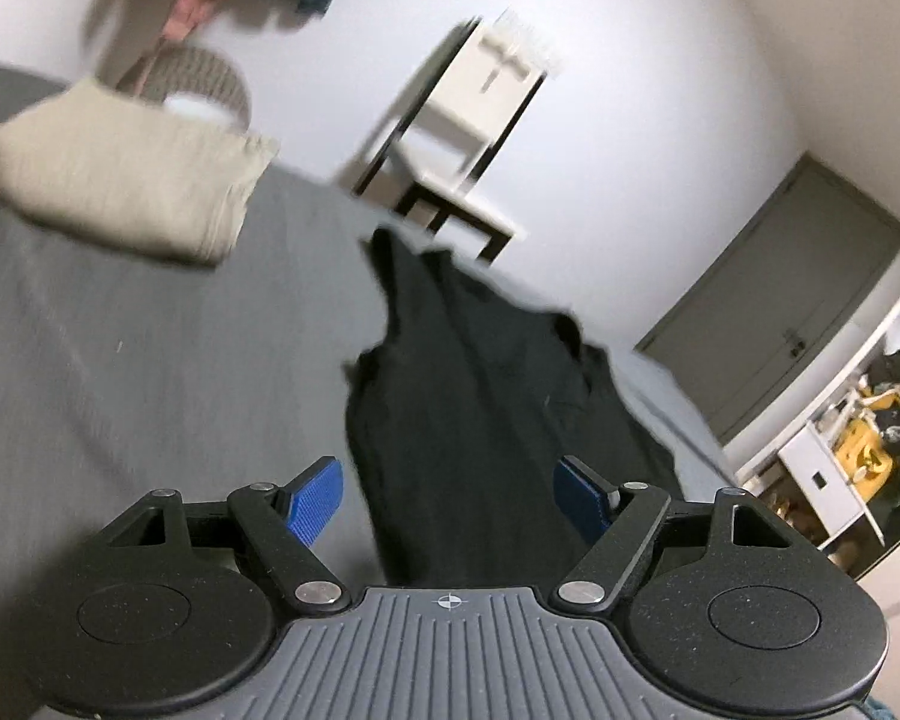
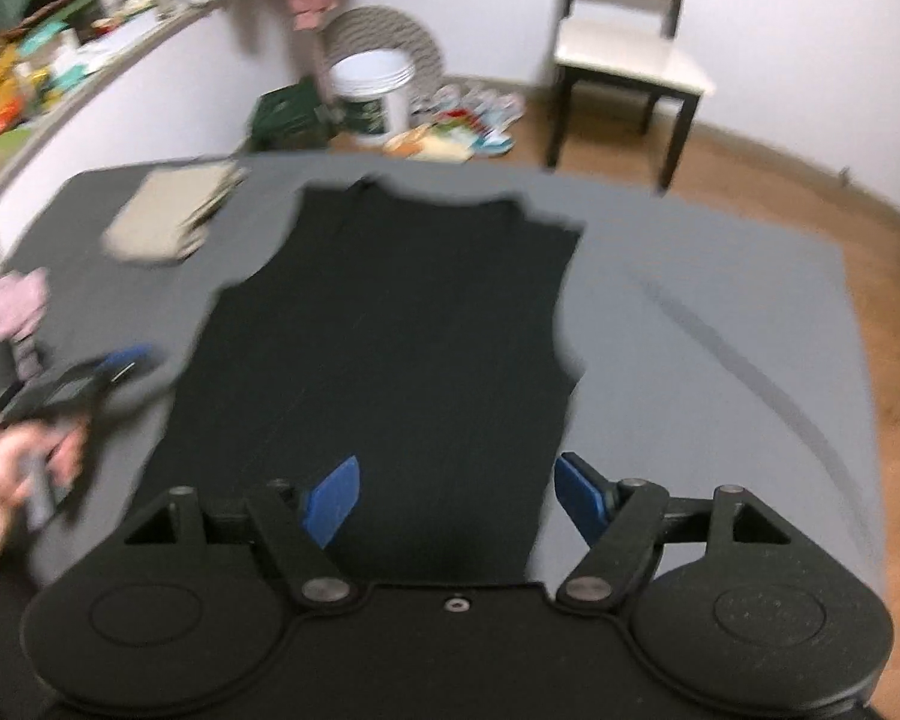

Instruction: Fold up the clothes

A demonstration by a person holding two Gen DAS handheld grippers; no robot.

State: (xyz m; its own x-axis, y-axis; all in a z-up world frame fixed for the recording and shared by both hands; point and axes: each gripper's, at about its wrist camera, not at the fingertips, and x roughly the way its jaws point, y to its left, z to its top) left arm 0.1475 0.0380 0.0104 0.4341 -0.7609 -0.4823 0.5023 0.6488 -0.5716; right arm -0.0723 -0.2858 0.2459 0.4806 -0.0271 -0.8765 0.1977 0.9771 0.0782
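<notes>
Lying flat on grey sheet (image 2: 720,300), black sleeveless top (image 2: 390,330); both grippers' (image 1: 450,504) (image 2: 456,501) ribbed blue fingers (image 2: 330,501) spread.

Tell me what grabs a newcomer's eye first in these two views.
The black sleeveless garment spread flat in the middle of the grey bed sheet dominates. Both grippers, right and left, stand open at its near hem, blue fingers apart. A folded beige cloth lies at the far left corner.
</notes>
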